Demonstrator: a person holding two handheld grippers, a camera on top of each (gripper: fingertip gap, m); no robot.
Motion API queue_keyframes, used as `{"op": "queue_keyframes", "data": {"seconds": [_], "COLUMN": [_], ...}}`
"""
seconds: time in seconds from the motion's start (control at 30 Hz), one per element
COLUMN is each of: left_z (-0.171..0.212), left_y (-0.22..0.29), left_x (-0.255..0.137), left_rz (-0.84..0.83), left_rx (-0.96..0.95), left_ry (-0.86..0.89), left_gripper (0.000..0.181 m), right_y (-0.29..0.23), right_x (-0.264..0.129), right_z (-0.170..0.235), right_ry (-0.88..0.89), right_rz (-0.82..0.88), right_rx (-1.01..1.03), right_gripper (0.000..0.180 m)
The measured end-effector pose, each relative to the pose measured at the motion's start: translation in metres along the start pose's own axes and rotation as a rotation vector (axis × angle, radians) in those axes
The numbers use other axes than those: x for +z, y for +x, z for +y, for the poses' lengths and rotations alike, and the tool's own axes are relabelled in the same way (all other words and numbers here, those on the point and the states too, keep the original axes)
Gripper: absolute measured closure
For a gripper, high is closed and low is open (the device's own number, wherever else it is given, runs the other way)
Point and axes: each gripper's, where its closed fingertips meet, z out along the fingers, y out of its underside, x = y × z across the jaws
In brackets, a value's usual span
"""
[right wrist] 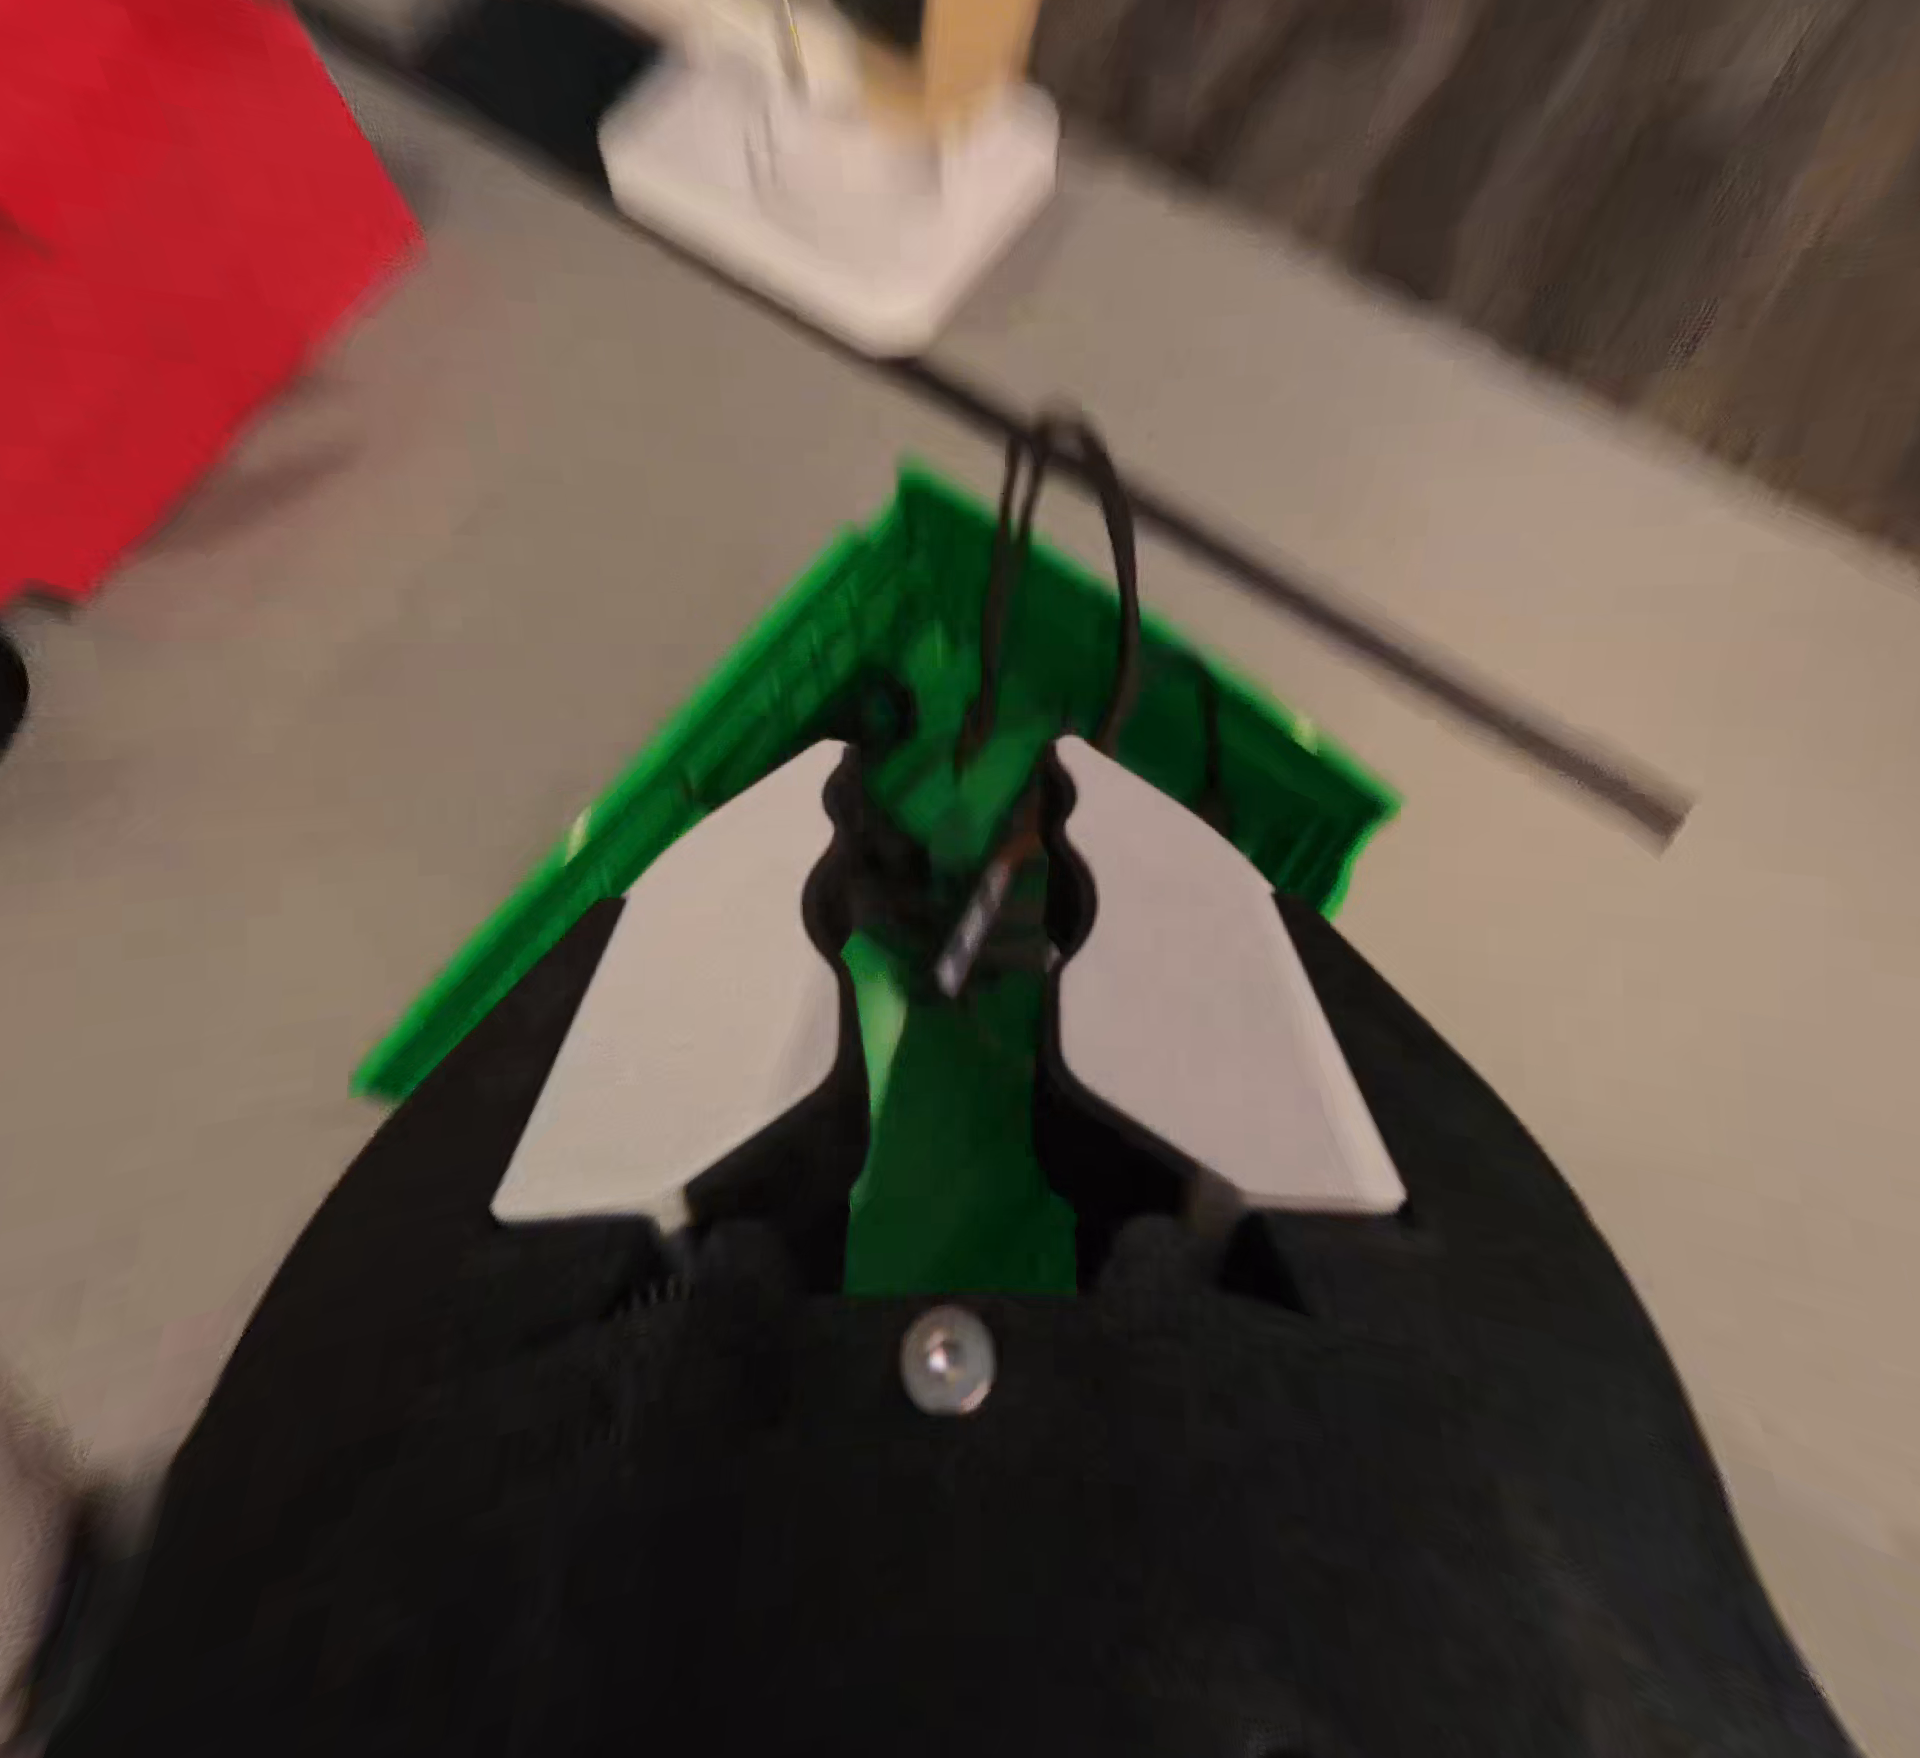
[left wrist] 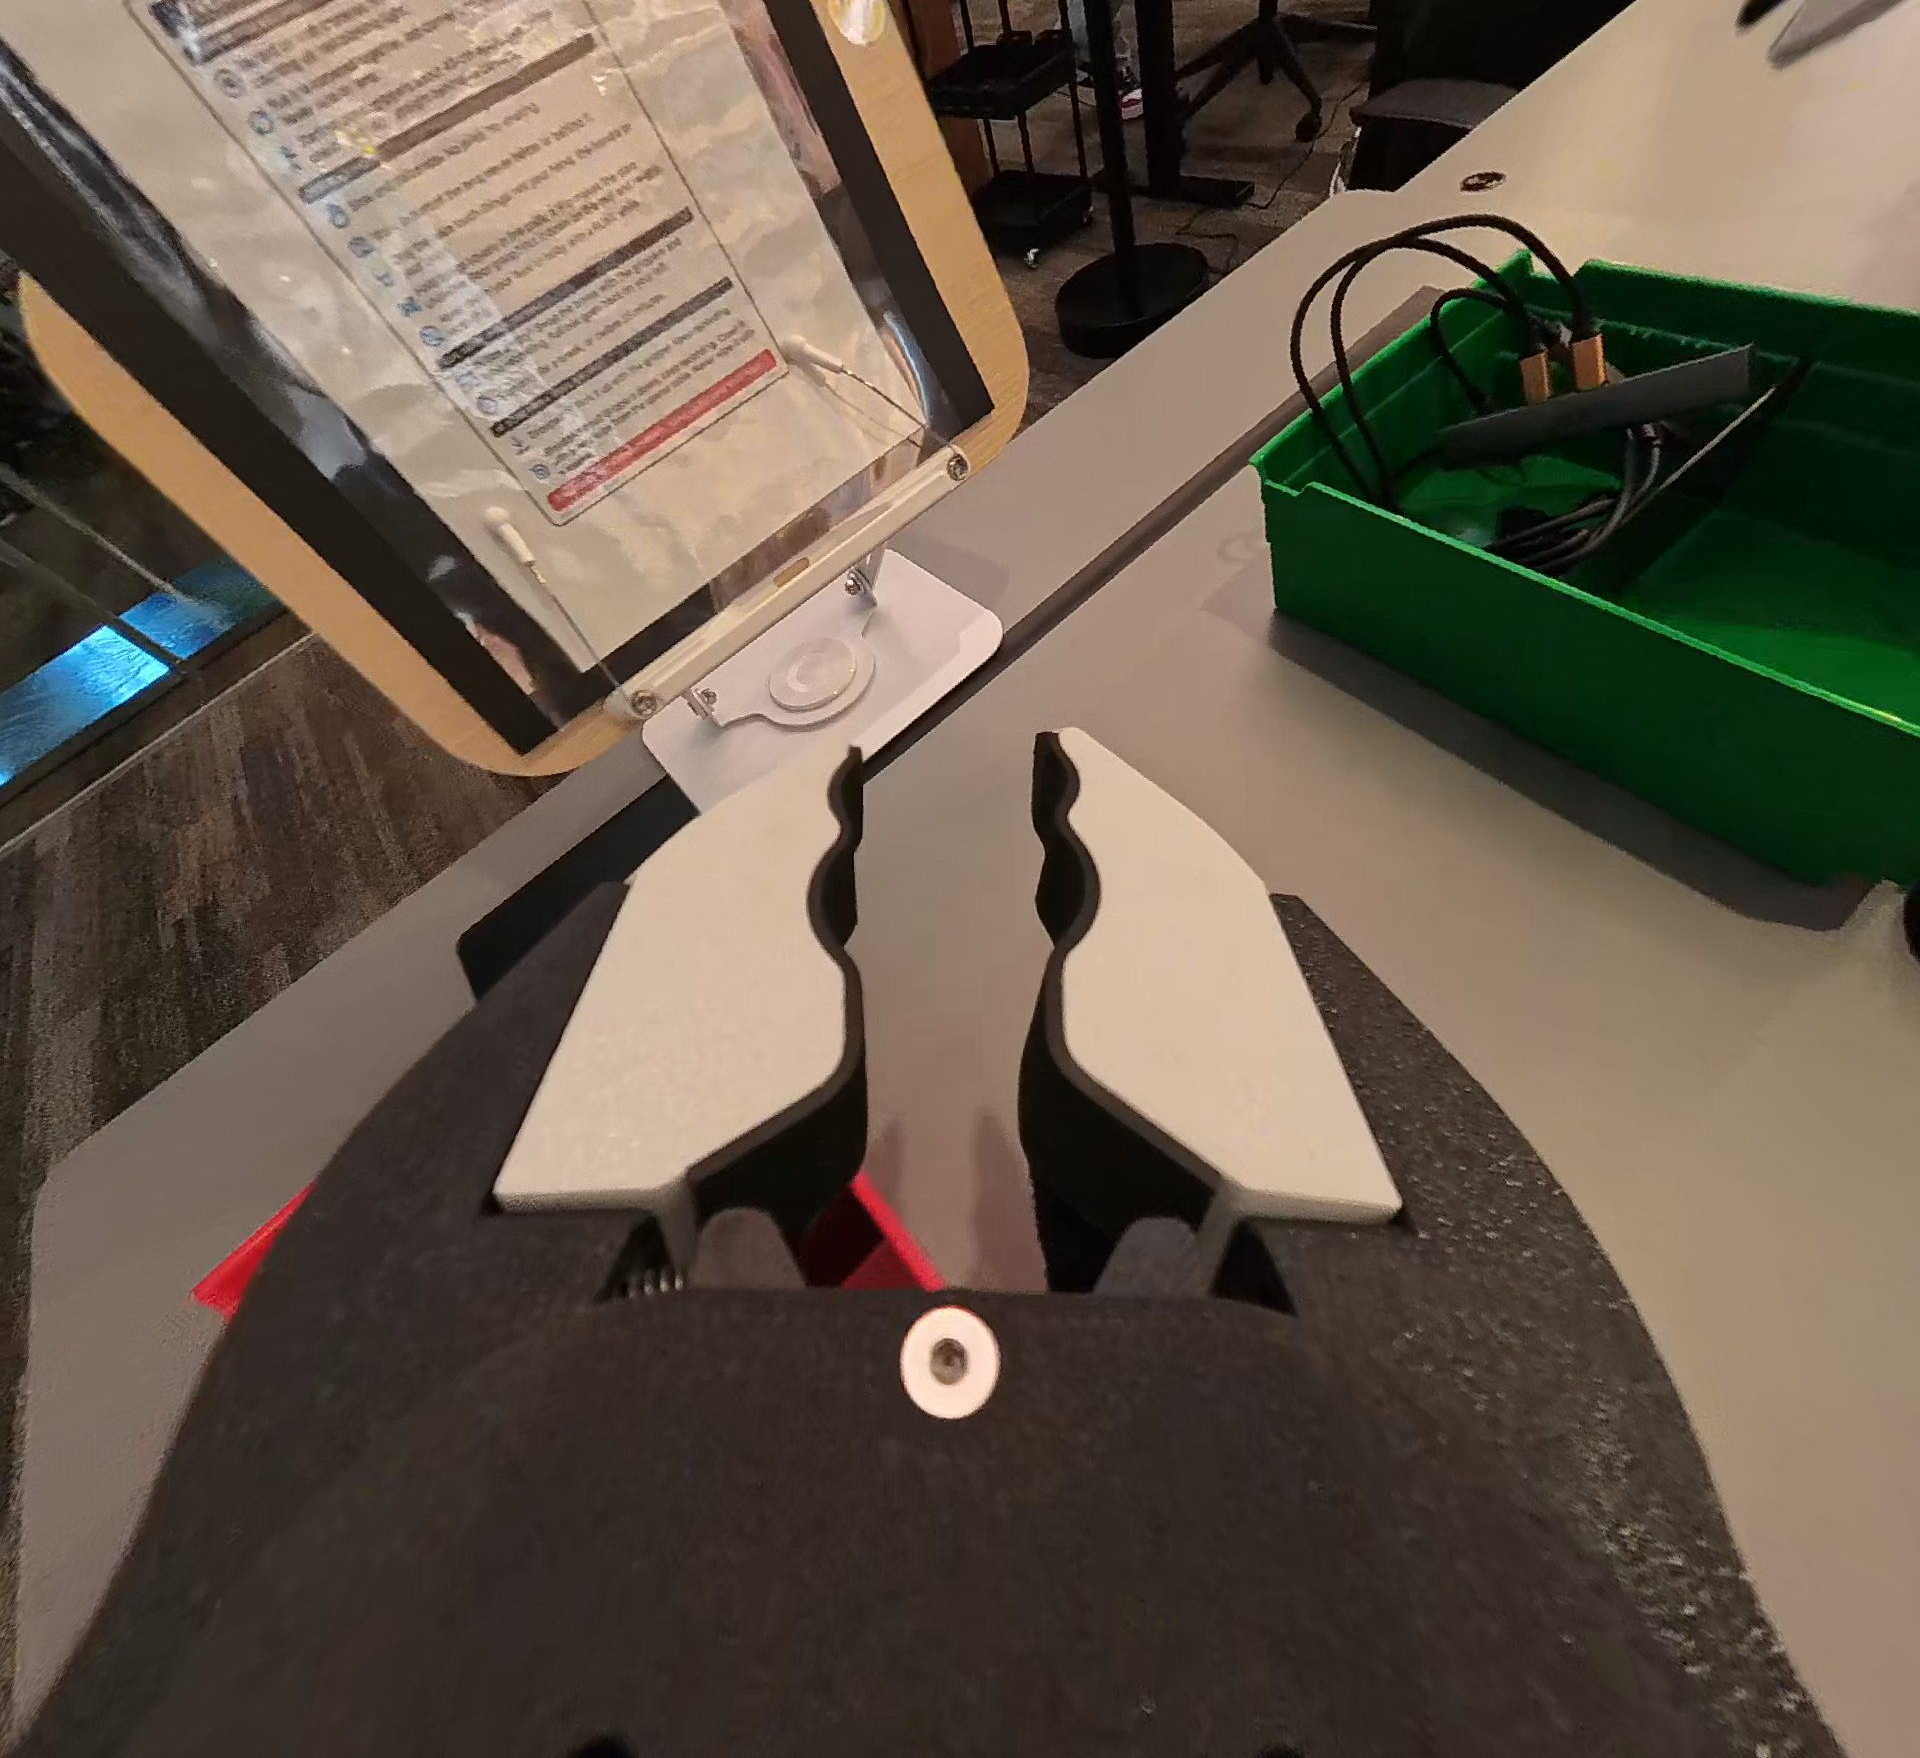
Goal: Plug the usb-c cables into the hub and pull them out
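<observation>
Hub (right wrist: 971, 929) sat among cables (right wrist: 1117, 586) in the green bin (right wrist: 727, 752), between my right gripper's (right wrist: 951, 763) spread fingers. Left gripper (left wrist: 945, 752) spread, empty, bin at two o'clock. Risk: view was blurred, so a tangled loop might snag.

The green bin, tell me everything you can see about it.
The green bin is a shallow, open-topped rectangular tray that looks like glossy moulded plastic, with ribbed inner walls. It sits flat on the grey table, to the right of the left gripper, which is open and apart from it. Inside lie a slim grey hub and black cables with tan plugs, some looping above the rim. The right gripper hangs open over it; that view is blurred, so contact is unclear.
</observation>
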Motion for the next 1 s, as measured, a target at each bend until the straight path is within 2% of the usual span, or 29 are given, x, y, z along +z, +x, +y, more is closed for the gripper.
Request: {"op": "queue_keyframes", "data": {"seconds": [0.03, 0.1, 0.13, 0.17, 0.2, 0.3, 0.4, 0.53, 0.6, 0.67, 0.77, 0.83, 0.93, 1.0], "left_z": [0.001, 0.004, 0.005, 0.004, 0.002, -0.003, 0.013, 0.064, 0.104, 0.148, 0.207, 0.236, 0.262, 0.274], "left_y": [-0.003, -0.008, -0.007, -0.001, 0.005, 0.013, -0.011, -0.071, -0.106, -0.139, -0.172, -0.178, -0.179, -0.172], "left_x": [-0.005, -0.016, -0.021, -0.027, -0.031, -0.042, -0.050, -0.071, -0.087, -0.106, -0.133, -0.141, -0.135, -0.126], "left_rz": [-0.003, -0.001, 0.026, 0.075, 0.130, 0.185, 0.050, -0.128, -0.235, -0.349, -0.480, -0.476, -0.433, -0.373], "left_rx": [-0.006, -0.031, -0.051, -0.077, -0.106, -0.130, -0.093, -0.240, -0.366, -0.475, -0.557, -0.645, -0.735, -0.756], "left_ry": [-0.003, -0.016, -0.019, -0.010, 0.007, 0.028, -0.045, -0.207, -0.320, -0.443, -0.587, -0.643, -0.681, -0.735], "left_gripper": [0.150, 0.150, 0.150, 0.150, 0.150, 0.146, 0.138, 0.120, 0.111, 0.102, 0.103, 0.104, 0.109, 0.112], "right_y": [-0.011, -0.027, -0.033, -0.039, -0.040, -0.020, 0.009, 0.051, 0.053, 0.056, 0.055, 0.054, 0.046, 0.035], "right_x": [-0.008, -0.027, -0.033, -0.034, -0.030, -0.011, -0.010, -0.012, -0.010, -0.009, -0.004, 0.003, 0.015, 0.021], "right_z": [-0.015, -0.033, -0.035, -0.035, -0.030, -0.015, 0.011, 0.097, 0.131, 0.154, 0.183, 0.195, 0.202, 0.200], "right_ry": [0.168, 0.475, 0.600, 0.685, 0.696, 0.584, 0.416, -0.018, -0.121, -0.154, -0.219, -0.260, -0.310, -0.334], "right_rz": [0.019, 0.086, 0.118, 0.136, 0.149, 0.280, 0.405, 0.569, 0.514, 0.467, 0.393, 0.356, 0.278, 0.195], "right_rx": [-0.029, -0.055, -0.048, -0.050, -0.040, -0.022, 0.036, 0.160, 0.235, 0.338, 0.427, 0.433, 0.464, 0.492], "right_gripper": [0.144, 0.127, 0.126, 0.124, 0.123, 0.118, 0.121, 0.120, 0.119, 0.118, 0.118, 0.119, 0.137, 0.164]}}
